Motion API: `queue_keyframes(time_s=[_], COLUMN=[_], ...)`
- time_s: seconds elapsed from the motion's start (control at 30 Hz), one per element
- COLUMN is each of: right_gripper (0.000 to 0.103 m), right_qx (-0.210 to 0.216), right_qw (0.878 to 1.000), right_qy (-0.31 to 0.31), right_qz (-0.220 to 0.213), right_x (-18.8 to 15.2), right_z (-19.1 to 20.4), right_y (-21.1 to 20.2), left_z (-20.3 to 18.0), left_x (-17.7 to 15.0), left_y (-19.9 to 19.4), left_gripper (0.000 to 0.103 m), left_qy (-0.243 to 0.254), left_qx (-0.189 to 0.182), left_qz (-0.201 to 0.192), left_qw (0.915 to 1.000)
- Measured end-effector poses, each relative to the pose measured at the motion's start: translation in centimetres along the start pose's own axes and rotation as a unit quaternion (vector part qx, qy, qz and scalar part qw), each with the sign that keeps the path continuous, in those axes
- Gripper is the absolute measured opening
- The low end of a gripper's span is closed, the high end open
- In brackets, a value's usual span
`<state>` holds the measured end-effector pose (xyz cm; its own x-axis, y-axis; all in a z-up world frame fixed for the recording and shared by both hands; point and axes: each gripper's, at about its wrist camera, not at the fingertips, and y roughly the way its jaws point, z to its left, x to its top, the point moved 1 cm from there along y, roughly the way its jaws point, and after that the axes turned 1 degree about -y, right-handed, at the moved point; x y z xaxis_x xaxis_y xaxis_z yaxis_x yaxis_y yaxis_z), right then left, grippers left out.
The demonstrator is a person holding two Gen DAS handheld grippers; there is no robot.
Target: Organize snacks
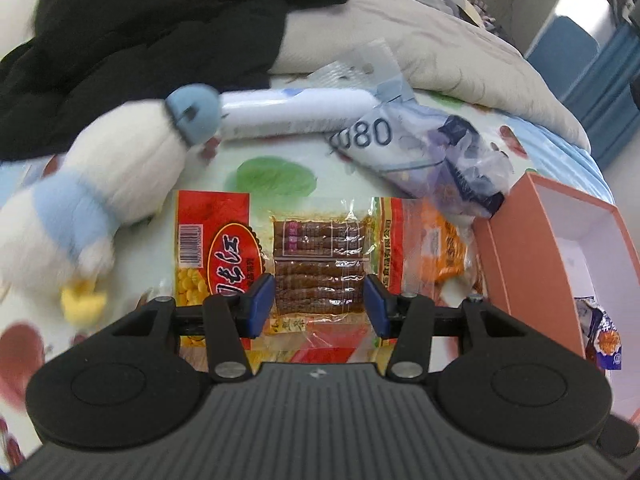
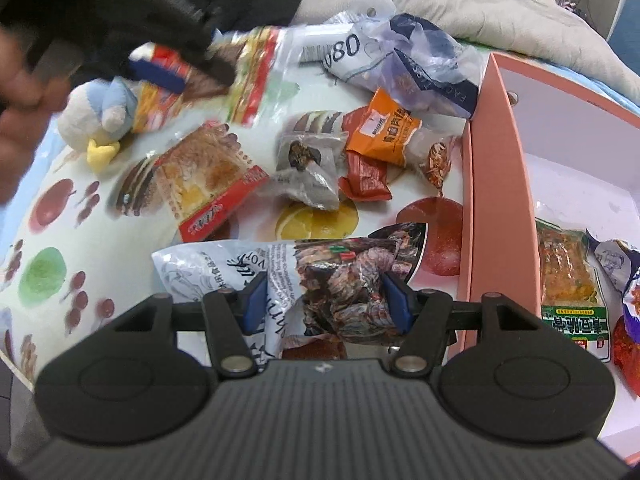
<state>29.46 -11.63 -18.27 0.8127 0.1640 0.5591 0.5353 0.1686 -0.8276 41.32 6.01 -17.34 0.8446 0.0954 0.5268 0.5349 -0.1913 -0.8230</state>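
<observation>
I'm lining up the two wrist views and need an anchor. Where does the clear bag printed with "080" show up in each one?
Left wrist view: the clear "080" bag lies upper centre-right, beyond the red-and-yellow snack pack and up-left of the pink box.
Right wrist view: the same bag sits at top centre, just left of the box's far corner.
Shared landmark: the pink box, on the right in both.

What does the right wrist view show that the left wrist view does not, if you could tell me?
Only the right wrist view shows the right gripper closed on a dark meat-snack bag, a red-edged packet lying loose, a green-labelled packet inside the pink box, and a person's hand. Only the left wrist view shows the barcode on the red-and-yellow snack packet. Both show the left gripper holding that packet, the plush duck, the box and the clear bag marked 080.
</observation>
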Motion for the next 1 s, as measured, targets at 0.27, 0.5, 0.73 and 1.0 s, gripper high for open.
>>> queue_keyframes(time_s=[0.27, 0.5, 0.73, 1.0], right_gripper=[0.063, 0.063, 0.063, 0.063], right_qx=[0.018, 0.025, 0.031, 0.021], right_qw=[0.998, 0.996, 0.997, 0.998], right_qy=[-0.015, -0.056, -0.054, -0.040], right_qz=[-0.050, -0.067, -0.052, -0.051], right_x=[-1.3, -4.6, -7.4, -7.6], right_z=[0.8, 2.1, 2.0, 1.0], right_y=[-1.3, -2.5, -3.1, -2.5], left_z=[2.5, 3.3, 1.3, -2.2], left_x=[-6.7, -12.7, -11.5, -9.9], left_y=[-3.3, -4.2, -1.0, 3.6], left_gripper=[0.010, 0.010, 0.017, 0.075], left_qy=[-0.038, -0.070, 0.057, 0.249], left_qx=[0.015, -0.009, -0.041, -0.008], left_qz=[-0.020, -0.021, 0.003, 0.010], left_qw=[0.9990, 0.9973, 0.9975, 0.9685])
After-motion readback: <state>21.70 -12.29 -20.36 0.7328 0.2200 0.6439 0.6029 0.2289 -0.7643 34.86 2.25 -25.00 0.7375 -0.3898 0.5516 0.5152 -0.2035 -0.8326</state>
